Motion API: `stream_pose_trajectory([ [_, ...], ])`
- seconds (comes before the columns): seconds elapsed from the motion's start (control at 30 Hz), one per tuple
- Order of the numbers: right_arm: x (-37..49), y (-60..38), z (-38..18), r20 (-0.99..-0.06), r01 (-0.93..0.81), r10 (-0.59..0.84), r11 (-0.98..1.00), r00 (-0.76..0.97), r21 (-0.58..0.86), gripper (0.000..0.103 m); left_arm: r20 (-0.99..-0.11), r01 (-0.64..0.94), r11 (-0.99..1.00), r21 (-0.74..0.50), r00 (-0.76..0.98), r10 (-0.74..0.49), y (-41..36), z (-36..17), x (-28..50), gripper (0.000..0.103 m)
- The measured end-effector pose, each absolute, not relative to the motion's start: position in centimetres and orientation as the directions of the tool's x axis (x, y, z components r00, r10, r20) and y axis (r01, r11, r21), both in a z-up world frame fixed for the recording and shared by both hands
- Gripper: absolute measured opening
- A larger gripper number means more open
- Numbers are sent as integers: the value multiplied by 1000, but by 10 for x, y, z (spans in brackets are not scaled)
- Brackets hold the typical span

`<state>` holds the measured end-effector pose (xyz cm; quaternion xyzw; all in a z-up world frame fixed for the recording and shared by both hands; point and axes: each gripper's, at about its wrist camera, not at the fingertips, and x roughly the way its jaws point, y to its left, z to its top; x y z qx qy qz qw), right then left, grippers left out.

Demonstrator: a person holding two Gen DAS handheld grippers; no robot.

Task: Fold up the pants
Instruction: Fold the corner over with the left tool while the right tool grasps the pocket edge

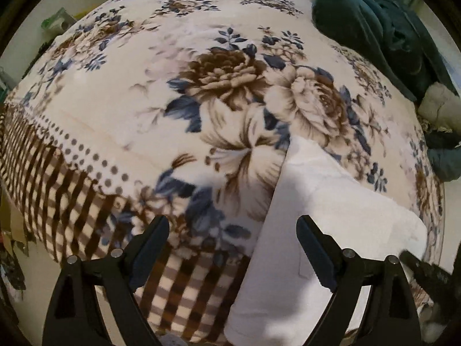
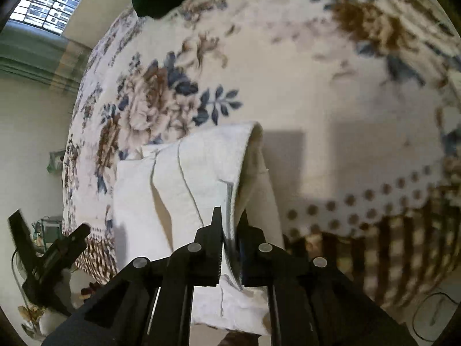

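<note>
Pants [image 2: 184, 190] white, partly folded on bed [image 1: 121, 109]. Right gripper [image 2: 230, 230] pinching waistband; left gripper [image 1: 233, 230] spread, empty. Next: carry edge over, finish fold.

Ahead of your left tongs [image 1: 232, 248], which stand wide with nothing between them, the flowered blanket [image 1: 138, 109] on the bed lies flat and bare, so you have free passage there. The white pants [image 1: 331, 201] take up the near right of that stretch. A heap of dark green cloth [image 1: 374, 28] blocks the far right corner. Your right tongs [image 2: 230, 225] are clamped on the pants' edge, with open blanket to their right.
</note>
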<state>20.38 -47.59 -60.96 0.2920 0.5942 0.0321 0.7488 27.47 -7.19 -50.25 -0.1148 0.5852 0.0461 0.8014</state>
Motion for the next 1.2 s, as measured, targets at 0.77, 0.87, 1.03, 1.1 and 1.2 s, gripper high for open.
stream_pose_trajectory([
  [0.77,117,-622,-711,-774,642,601,517,199,566,69,-889,-73,896,-438,179,-420,-158,-596,396,20],
  [0.87,114,-612,-713,-753,604,608,509,251,613,26,-881,-77,890,-449,206,-426,-149,-597,394,18],
  [1.03,101,-613,-699,-830,606,488,584,269,540,12,-864,-183,848,-497,199,-463,-121,-609,395,15],
  [1.1,101,-610,-698,-844,605,483,607,233,515,13,-861,-216,836,-504,198,-468,-119,-606,398,15],
  [1.2,104,-610,-689,-841,612,505,609,193,505,24,-856,-256,817,-516,172,-487,-115,-598,400,20],
])
